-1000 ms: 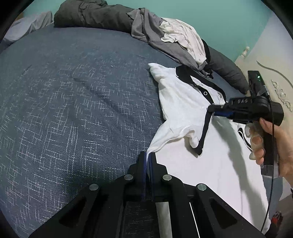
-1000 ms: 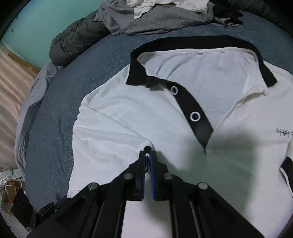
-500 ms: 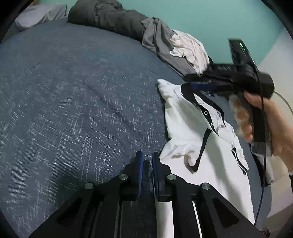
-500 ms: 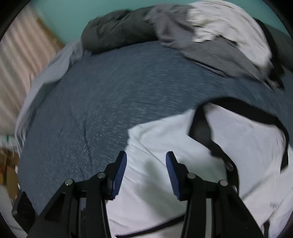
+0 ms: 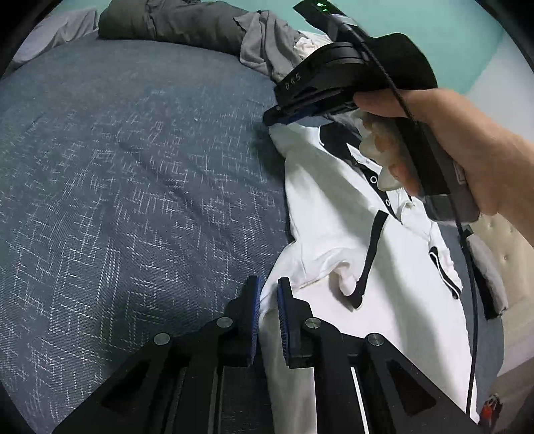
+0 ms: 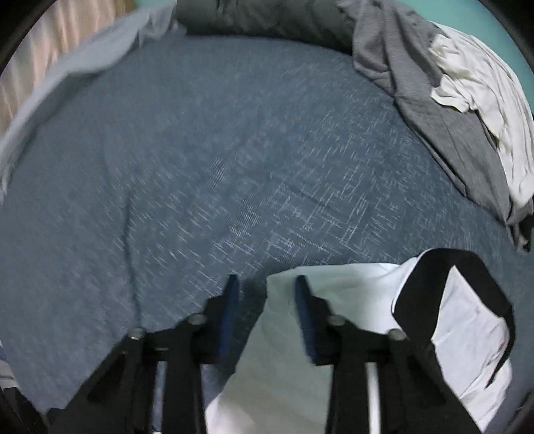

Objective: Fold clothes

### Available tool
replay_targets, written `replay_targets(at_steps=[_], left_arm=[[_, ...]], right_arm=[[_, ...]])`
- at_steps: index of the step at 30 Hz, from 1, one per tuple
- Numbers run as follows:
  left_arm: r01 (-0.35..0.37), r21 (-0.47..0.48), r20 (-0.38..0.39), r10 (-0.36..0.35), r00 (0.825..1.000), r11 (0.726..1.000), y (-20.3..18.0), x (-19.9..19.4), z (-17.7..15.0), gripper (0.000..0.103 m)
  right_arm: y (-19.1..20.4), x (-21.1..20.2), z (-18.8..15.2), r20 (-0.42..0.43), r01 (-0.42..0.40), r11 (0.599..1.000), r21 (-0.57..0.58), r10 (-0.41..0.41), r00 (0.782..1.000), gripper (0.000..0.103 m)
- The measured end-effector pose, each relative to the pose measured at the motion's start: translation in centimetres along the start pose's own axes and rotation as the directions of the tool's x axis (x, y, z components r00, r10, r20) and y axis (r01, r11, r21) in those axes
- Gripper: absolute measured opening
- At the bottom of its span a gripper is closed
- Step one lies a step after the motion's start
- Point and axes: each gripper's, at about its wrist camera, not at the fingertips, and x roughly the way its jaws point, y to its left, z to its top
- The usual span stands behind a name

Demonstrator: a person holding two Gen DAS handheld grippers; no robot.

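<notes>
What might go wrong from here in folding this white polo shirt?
1. The right gripper has just been closing, yet only the white polo shirt's corner sits between its jaws, off to one side; it may slip out.
2. The shirt edge lies between the left gripper's jaws, grip unclear; a lift could drop it.
3. The bunched sleeve may get folded in as a crease.

You see a white polo shirt [image 5: 327,213] with a black collar, black placket and black sleeve trim, lying on a dark blue bedspread [image 5: 133,187] flecked with pale crosshatch lines. Behind it sit a grey crumpled garment [image 6: 427,100], an off-white crumpled garment [image 6: 480,100] and a dark charcoal bundle [image 5: 173,23], against a teal wall [image 5: 460,43]
</notes>
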Motion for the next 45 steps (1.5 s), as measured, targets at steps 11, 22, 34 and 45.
replay_targets(at_steps=[11, 22, 34, 45], left_arm=[[-0.003, -0.002, -0.004, 0.003, 1.0, 1.0, 0.1, 0.1, -0.5, 0.011], [0.005, -0.01, -0.004, -0.005, 1.0, 1.0, 0.2, 0.0, -0.7, 0.011], [0.009, -0.016, -0.004, -0.009, 1.0, 1.0, 0.1, 0.1, -1.0, 0.011], [0.021, -0.024, -0.006, -0.021, 1.0, 0.999, 0.2, 0.2, -1.3, 0.011]], right_arm=[[-4.9, -1.2, -0.2, 0.13, 0.055, 0.982, 0.18, -0.079, 0.988, 0.001], [-6.4, 1.1, -1.5, 0.112, -0.145, 0.947, 0.285, 0.117, 0.987, 0.002], [-4.0, 1.1, 0.1, 0.07, -0.076, 0.983, 0.165, 0.065, 0.995, 0.016], [-4.9, 0.1, -0.2, 0.178, 0.007, 0.971, 0.239, -0.051, 0.983, 0.002]])
